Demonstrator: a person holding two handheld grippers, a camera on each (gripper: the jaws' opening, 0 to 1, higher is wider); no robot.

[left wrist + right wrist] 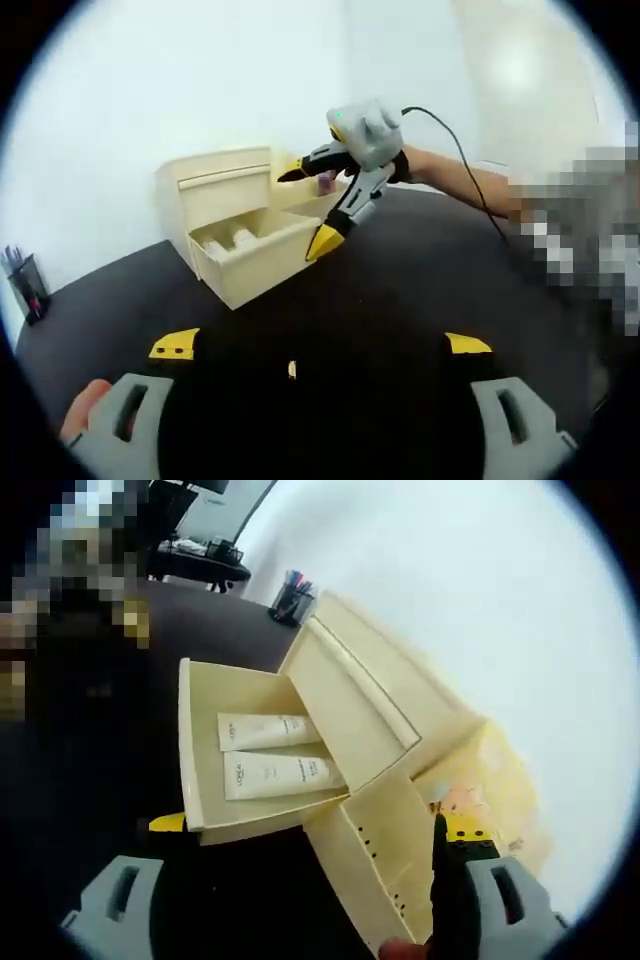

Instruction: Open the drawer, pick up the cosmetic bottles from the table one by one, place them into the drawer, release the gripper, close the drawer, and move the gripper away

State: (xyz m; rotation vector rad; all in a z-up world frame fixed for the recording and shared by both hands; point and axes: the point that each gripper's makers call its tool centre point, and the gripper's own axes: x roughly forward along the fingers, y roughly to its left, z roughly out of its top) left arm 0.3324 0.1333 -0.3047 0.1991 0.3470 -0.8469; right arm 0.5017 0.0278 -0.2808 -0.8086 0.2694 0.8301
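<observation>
Cream drawer (262,765) open, two bottles (270,774) inside

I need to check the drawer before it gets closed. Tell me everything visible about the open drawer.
The drawer is a cream, wood-like box, pulled well out of the lower slot of a matching cream cabinet on the black table. Two white cosmetic tubes lie flat inside it, side by side, lengthwise across the floor. In the left gripper view, the right gripper hovers open beside the drawer; whether it touches it is unclear.
</observation>
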